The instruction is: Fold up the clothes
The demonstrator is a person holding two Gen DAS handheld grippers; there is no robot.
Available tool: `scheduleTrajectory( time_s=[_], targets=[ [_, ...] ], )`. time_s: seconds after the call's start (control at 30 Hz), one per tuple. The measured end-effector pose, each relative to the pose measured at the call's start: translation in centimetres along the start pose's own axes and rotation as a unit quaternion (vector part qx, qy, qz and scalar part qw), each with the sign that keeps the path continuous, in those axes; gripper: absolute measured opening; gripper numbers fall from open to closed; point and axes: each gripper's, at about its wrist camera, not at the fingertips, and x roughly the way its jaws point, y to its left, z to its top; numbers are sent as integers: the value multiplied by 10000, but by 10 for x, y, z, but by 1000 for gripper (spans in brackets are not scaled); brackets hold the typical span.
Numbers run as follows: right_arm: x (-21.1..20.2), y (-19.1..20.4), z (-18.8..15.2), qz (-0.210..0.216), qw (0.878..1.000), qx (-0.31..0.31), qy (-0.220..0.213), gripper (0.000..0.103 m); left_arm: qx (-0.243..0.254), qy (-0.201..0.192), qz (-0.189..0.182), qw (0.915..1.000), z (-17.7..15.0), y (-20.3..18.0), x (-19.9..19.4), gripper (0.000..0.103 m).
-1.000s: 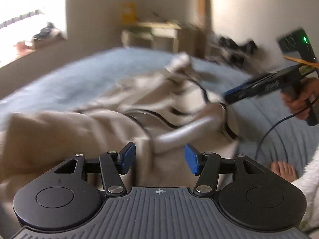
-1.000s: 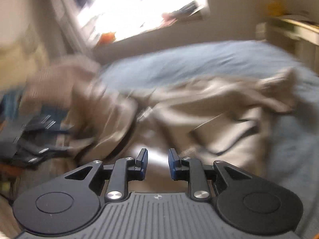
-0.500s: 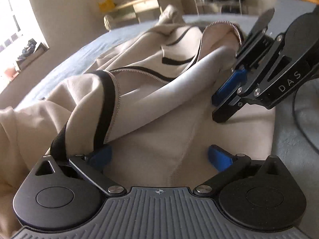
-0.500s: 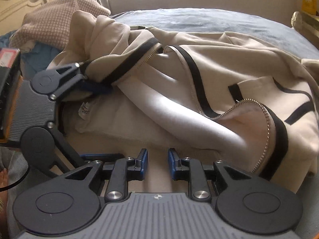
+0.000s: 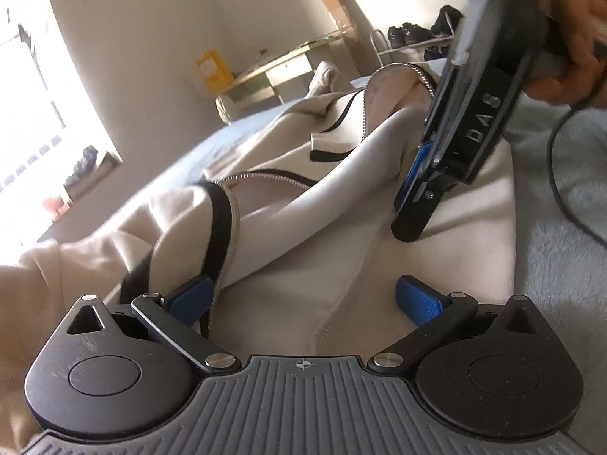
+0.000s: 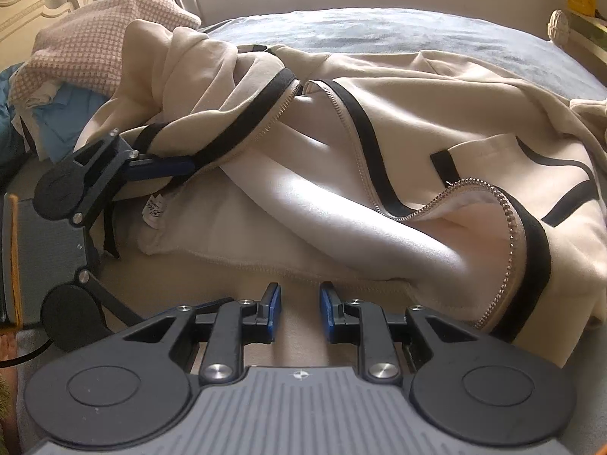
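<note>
A cream zip-up jacket [image 6: 436,106] with black trim lies spread open on the bed, one pale sleeve [image 6: 341,212] crossing its lining. My left gripper [image 5: 303,299] is wide open and low over the jacket's near edge. Its left pad [image 5: 189,299] touches the black-trimmed zipper edge [image 5: 218,220]. In the right wrist view the left gripper [image 6: 125,163] shows at the left, one finger tucked under that edge. My right gripper [image 6: 299,307] hovers over the lining with a narrow gap and nothing between its pads. It also appears in the left wrist view as the right gripper [image 5: 436,174], held by a hand [image 5: 569,38].
A blue bedspread [image 6: 379,26] lies under the jacket. A pile with pink-checked cloth [image 6: 95,38] and blue cloth [image 6: 64,113] sits at the bed's head. A desk [image 5: 284,72], a yellow box [image 5: 212,68], a shoe rack [image 5: 417,34] and a trailing cable [image 5: 561,170] are beyond.
Both grippers came down from above the bed to the jacket's near edge. The left jaws spread wider and one finger slid under the zipper edge. The right gap stayed the same.
</note>
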Motion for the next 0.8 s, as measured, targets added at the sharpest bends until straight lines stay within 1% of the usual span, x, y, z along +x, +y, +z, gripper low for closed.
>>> scheduleTrajectory(
  time_s=[0.17,0.23,0.37,0.8],
  targets=[
    [1,-1,3,2,9999,131,46,24,627,-223,484,9966,3,-20,-4,103],
    [2,-1,4,6,9998,191,57,25,762,-295,593,9949,3,-25,-6,103],
    [1,-3,4,25,9995,295,59,25,739,-282,567,9953,5,-22,-6,103],
    [4,1,7,-45,9997,220,133,25,690,-268,520,9959,6,-17,-2,103]
  ],
)
